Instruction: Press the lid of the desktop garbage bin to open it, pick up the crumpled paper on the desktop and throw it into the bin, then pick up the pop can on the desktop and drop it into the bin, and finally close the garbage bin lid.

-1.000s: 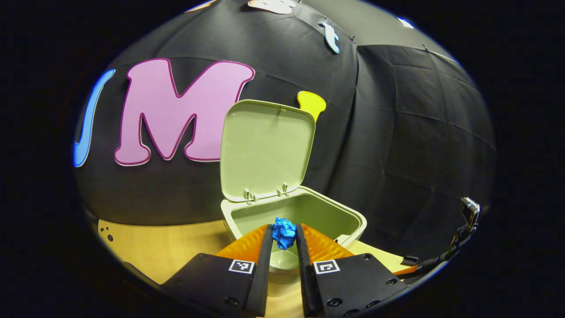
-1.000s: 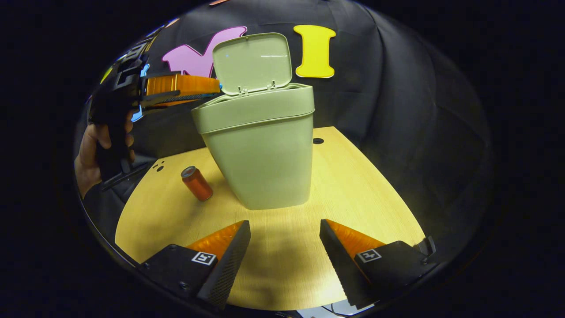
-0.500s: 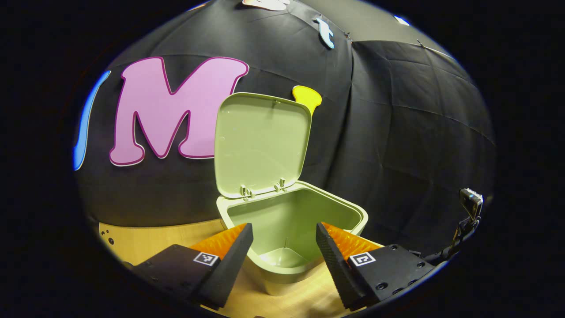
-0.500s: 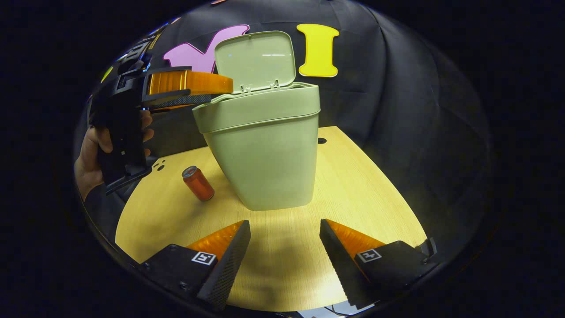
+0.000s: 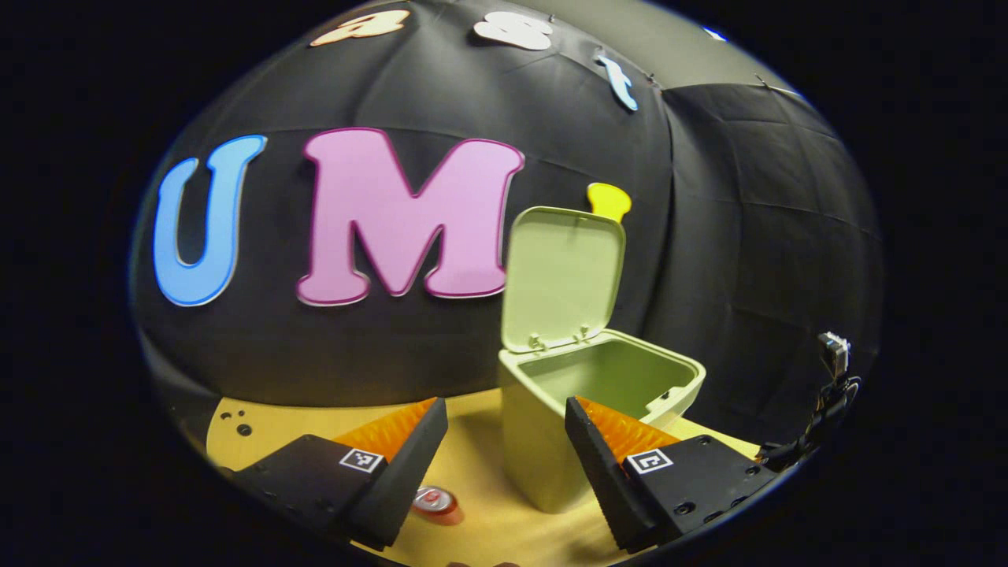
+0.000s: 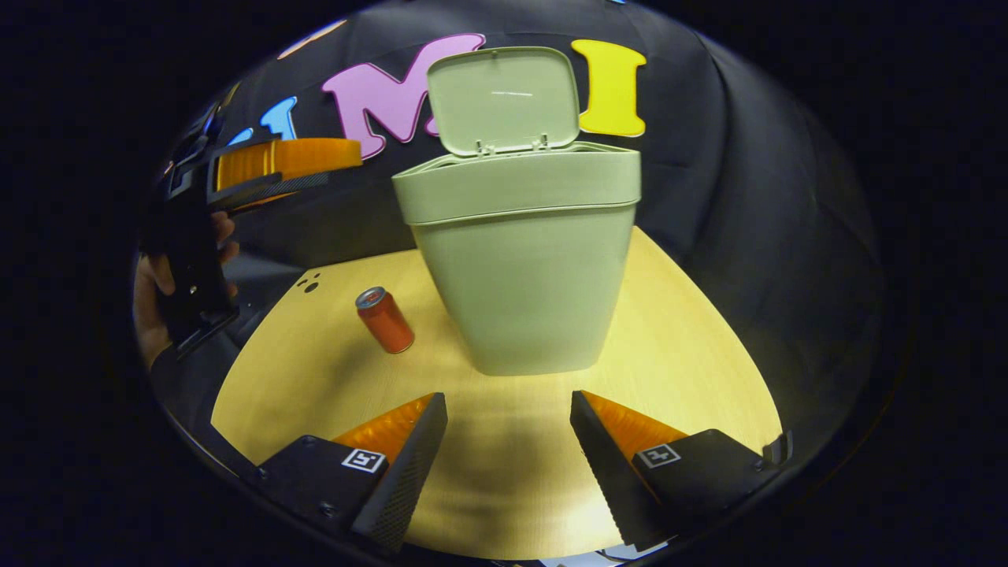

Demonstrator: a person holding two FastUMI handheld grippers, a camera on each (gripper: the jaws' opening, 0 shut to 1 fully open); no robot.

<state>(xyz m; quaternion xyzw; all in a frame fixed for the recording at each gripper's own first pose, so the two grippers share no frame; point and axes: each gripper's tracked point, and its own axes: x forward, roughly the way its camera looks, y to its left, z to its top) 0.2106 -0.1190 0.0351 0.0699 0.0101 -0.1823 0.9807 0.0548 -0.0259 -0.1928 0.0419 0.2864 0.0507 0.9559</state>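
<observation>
The pale green garbage bin stands on the wooden desk, its lid raised upright at the back. In the left gripper view the bin sits right of centre with its lid up. My left gripper is open and holds nothing; it hangs high, to the left of the bin's rim. The right gripper view shows that left gripper held by a hand, left of the bin. A red pop can stands upright left of the bin; its top peeks out below my left fingers. My right gripper is open over the desk in front of the bin.
The wooden desk has a curved front edge and small holes at its far left. The black cloth wall closes in behind and to the right. A hand grips the left tool's handle at the left edge.
The left gripper opened and let the blue crumpled paper fall into the bin, then drew back to the left and away from the rim. The right gripper shifted slightly left.
</observation>
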